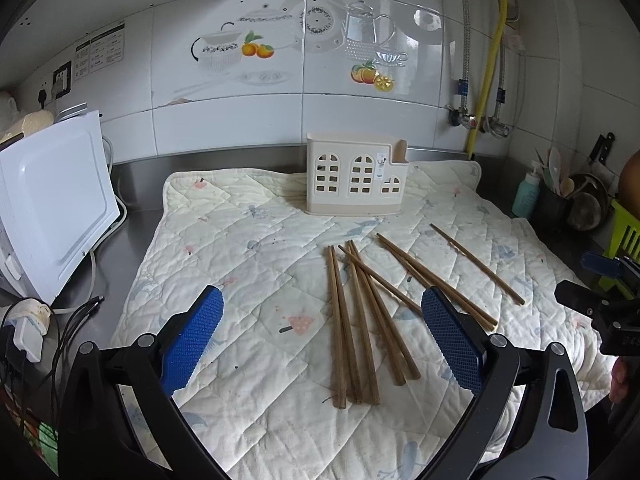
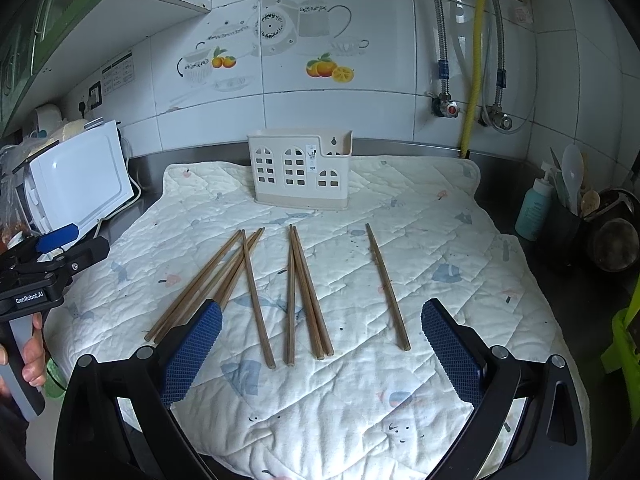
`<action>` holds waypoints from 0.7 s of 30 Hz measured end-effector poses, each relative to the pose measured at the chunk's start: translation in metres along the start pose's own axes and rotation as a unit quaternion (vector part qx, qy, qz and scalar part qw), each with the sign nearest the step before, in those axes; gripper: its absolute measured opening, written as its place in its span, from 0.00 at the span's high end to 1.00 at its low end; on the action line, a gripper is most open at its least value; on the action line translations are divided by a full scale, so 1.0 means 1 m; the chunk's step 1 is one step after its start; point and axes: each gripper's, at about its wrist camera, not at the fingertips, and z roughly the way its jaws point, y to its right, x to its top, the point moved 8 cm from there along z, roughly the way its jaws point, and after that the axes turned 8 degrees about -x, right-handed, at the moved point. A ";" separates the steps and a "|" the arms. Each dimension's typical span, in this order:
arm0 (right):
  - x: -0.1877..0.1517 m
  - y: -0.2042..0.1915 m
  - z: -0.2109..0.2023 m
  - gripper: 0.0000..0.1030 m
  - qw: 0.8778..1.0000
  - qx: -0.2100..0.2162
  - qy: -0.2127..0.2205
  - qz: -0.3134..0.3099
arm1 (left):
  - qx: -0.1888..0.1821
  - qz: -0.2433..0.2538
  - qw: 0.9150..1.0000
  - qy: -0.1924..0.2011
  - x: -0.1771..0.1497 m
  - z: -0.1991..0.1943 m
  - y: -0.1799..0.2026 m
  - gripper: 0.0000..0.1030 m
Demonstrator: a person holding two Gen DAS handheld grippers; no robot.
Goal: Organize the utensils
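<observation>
Several brown wooden chopsticks lie loose on a quilted cream mat; they also show in the right wrist view, with one lone chopstick to the right. A cream utensil holder with window cut-outs stands upright at the mat's far edge, seen too in the right wrist view. My left gripper is open and empty above the mat's near part, over the chopsticks' near ends. My right gripper is open and empty, near the chopstick ends.
A white appliance with cables stands at the left. A teal pump bottle and a dark pot of utensils stand at the right. A green rack is at the far right. The tiled wall with pipes is behind.
</observation>
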 end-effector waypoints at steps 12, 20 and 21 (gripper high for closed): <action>0.001 -0.001 -0.003 0.06 1.000 0.003 0.007 0.001 | 0.003 0.004 1.000 -0.004 -0.002 -0.001 0.000 0.05; 0.002 -0.002 -0.006 0.06 1.000 0.005 0.011 0.000 | -0.005 0.001 1.000 -0.006 -0.003 0.000 0.001 0.05; 0.002 -0.003 -0.006 0.06 1.000 0.005 0.011 0.000 | -0.006 0.001 1.000 -0.006 -0.003 0.000 0.002 0.05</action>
